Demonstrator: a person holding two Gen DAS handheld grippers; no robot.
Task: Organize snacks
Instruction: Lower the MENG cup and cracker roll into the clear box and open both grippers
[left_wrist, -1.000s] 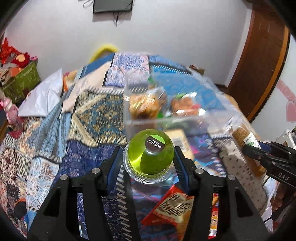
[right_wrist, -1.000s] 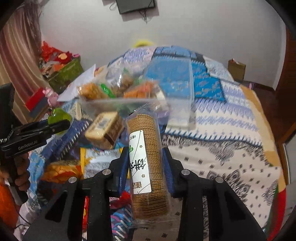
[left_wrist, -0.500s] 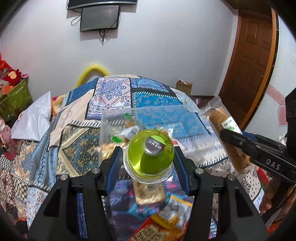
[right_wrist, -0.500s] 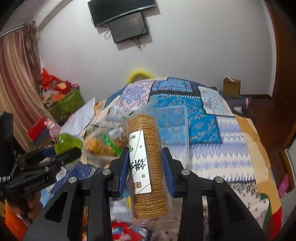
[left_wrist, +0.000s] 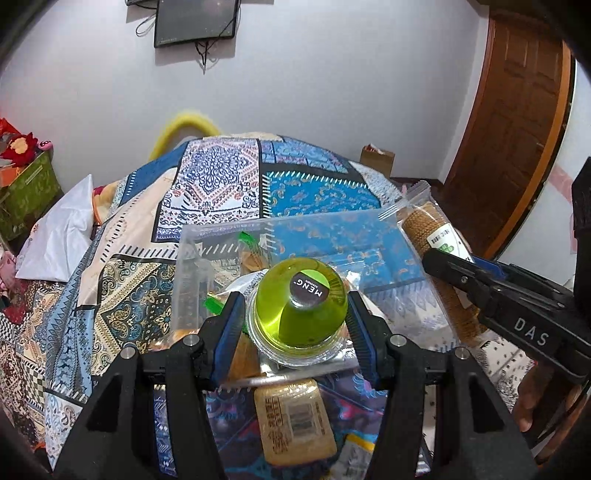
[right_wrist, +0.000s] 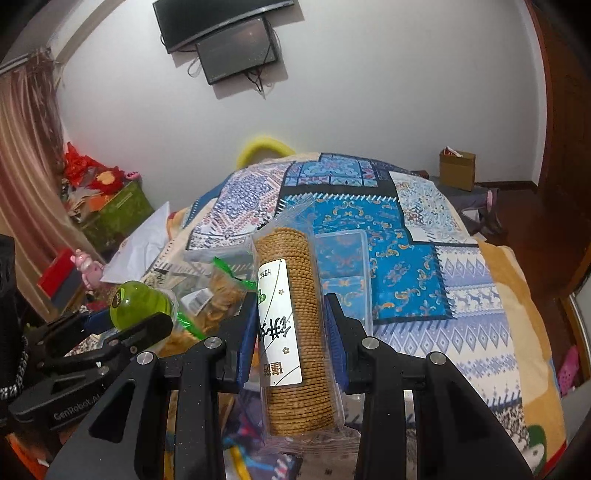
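While the left gripper (left_wrist: 297, 325) clamps the green jelly cup (left_wrist: 301, 302), right fingers (right_wrist: 246, 332) pinch the biscuit sleeve (right_wrist: 295, 325).

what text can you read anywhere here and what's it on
"MENG": dark round label on the green jelly cup.
"DAS": right gripper.
"GenRobot.AI": left gripper.
Cracker sleeve: white label in large Chinese characters, unclear.
Tan packet: barcode label, too small.

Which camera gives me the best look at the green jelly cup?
The left wrist view: the green jelly cup sits centred and close between the left tongs, label readable. The right wrist view shows it small at the left edge, partly hidden.
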